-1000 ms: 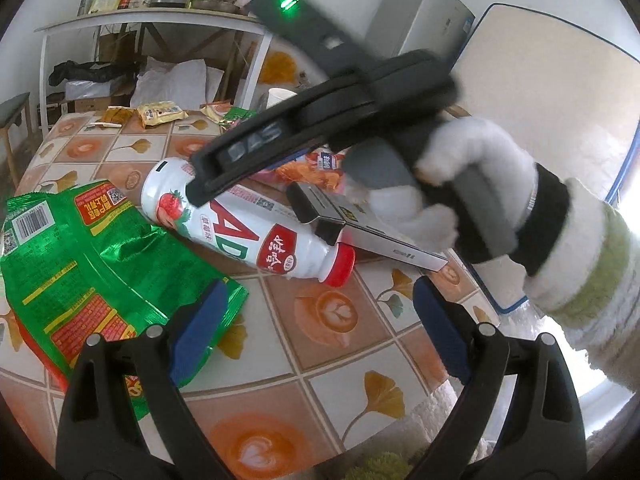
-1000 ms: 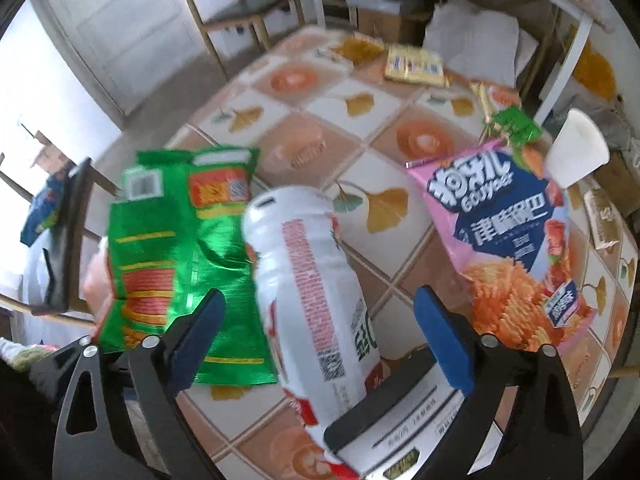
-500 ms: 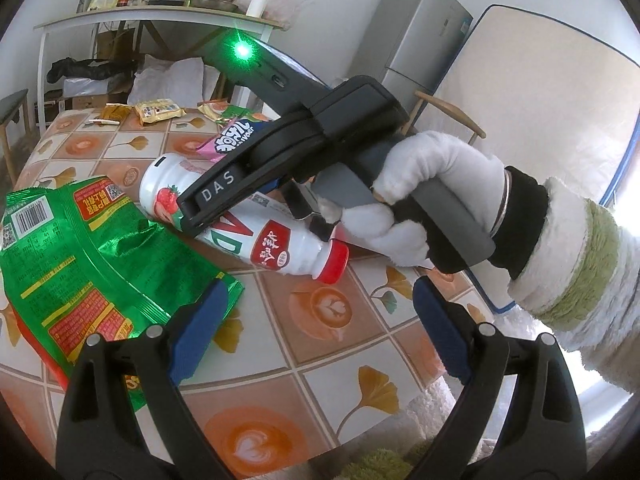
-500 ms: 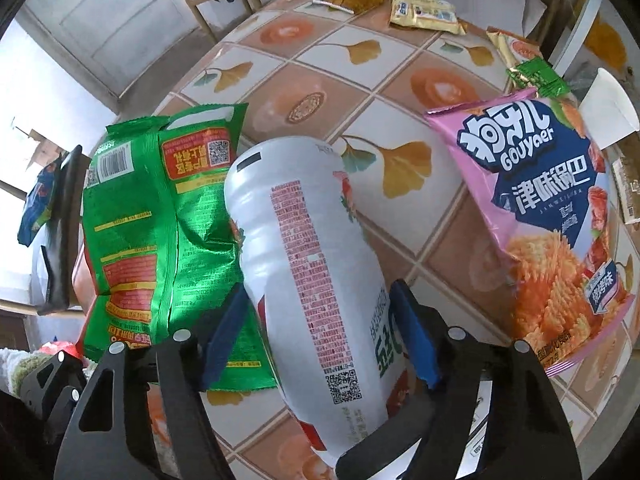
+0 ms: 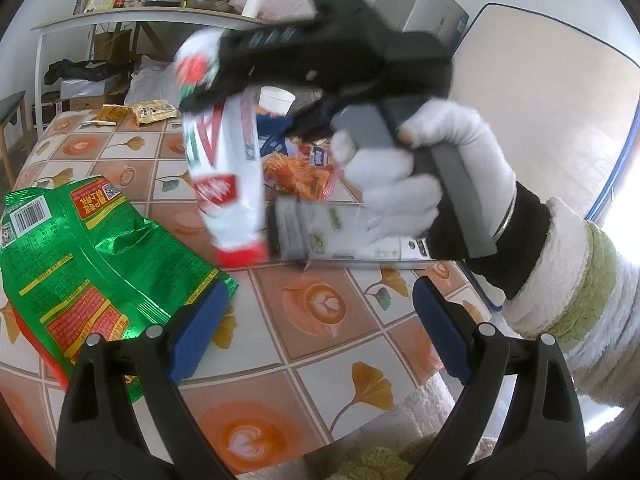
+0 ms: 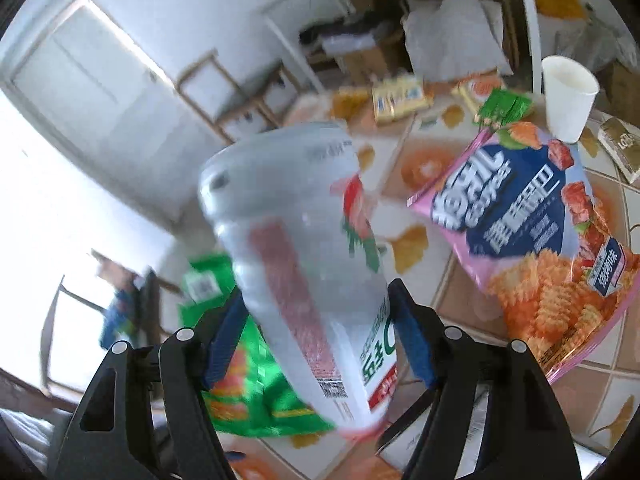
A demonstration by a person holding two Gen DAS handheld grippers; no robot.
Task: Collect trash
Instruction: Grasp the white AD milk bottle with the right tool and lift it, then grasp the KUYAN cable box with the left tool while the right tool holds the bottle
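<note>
Left gripper (image 5: 316, 330): black arms, blue pads, silver screws. Right gripper (image 6: 316, 340): same build, green light on body. Hand (image 5: 424, 172): white glove, black cuff, fuzzy cream-green sleeve.

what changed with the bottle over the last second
The right hand-held gripper closed on the white drink bottle, which lay on its side on the table, and lifted it, red cap pointing down; its jaws are closing. The green snack bag, pink snack bag and open left hand-held gripper stayed put.
</note>
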